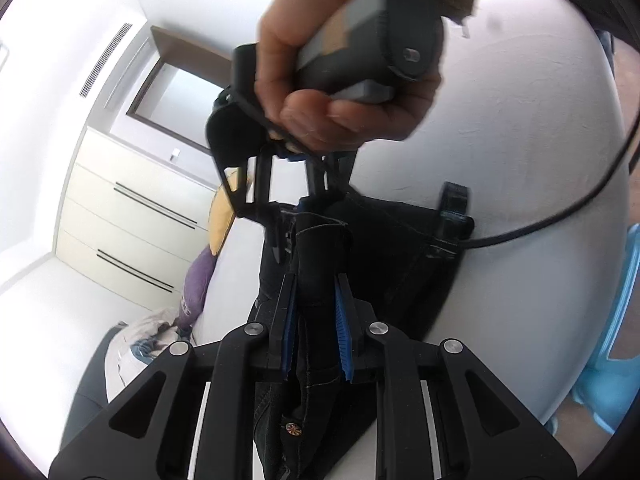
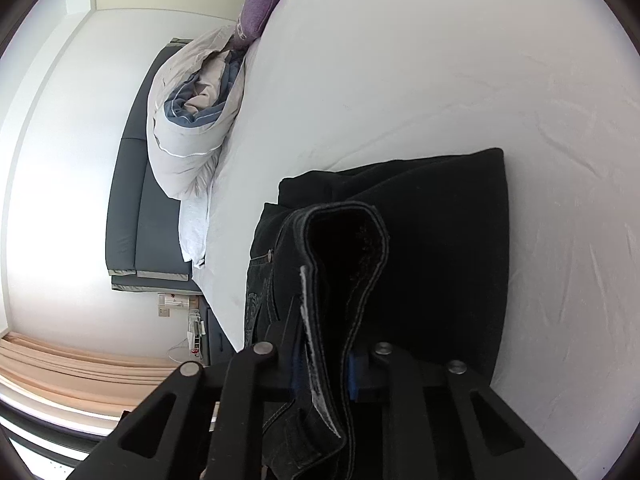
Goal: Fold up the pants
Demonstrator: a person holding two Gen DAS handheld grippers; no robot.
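The bed [image 2: 440, 60] carries the dark pants [image 2: 440, 240], lying folded at 6 o'clock of the right wrist view with one thick edge lifted off the sheet. The left tool [image 1: 316, 312] is clamped on a bunched waistband fold, the right tool [image 2: 324, 376] likewise closed on a doubled hem. Judged risk: the layered denim may slip from either grip and the fold collapse unevenly; the right hand [image 1: 344, 80] grips its handle at 12 o'clock.
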